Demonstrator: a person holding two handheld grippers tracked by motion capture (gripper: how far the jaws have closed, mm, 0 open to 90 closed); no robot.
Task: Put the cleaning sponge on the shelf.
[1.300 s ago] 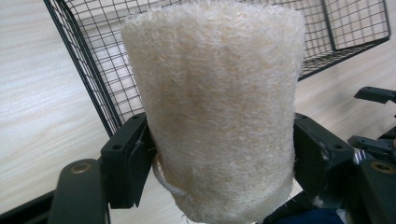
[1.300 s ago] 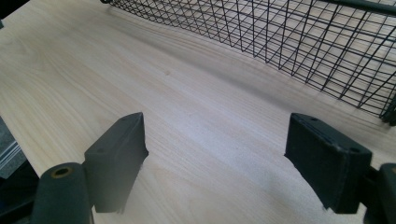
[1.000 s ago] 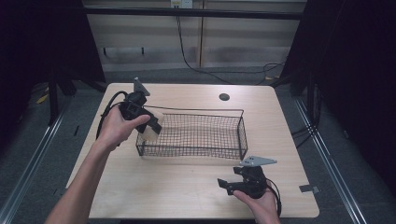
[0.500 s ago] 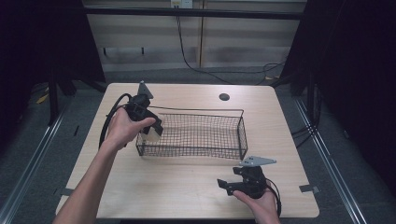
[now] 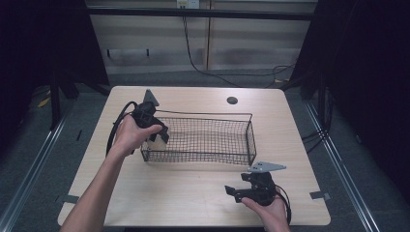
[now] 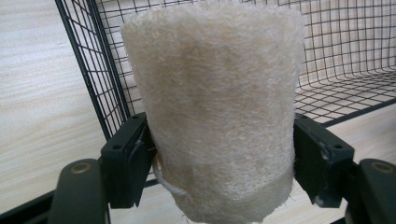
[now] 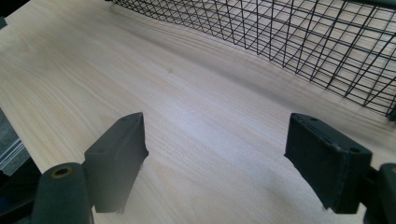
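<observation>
**Loofah held at basket's left end**

Table (image 5: pixel 193 193) carries a wire basket (image 5: pixel 203 137) at its centre. Left gripper (image 5: pixel 155 134), at nine o'clock of the basket, clamps a pale fibrous loofah (image 6: pixel 215 112) between its jaws at the basket's left end wall. Right gripper (image 5: pixel 237 192), at five o'clock of the basket, rests near the table's front edge, jaws spread wide with nothing between them.
</observation>
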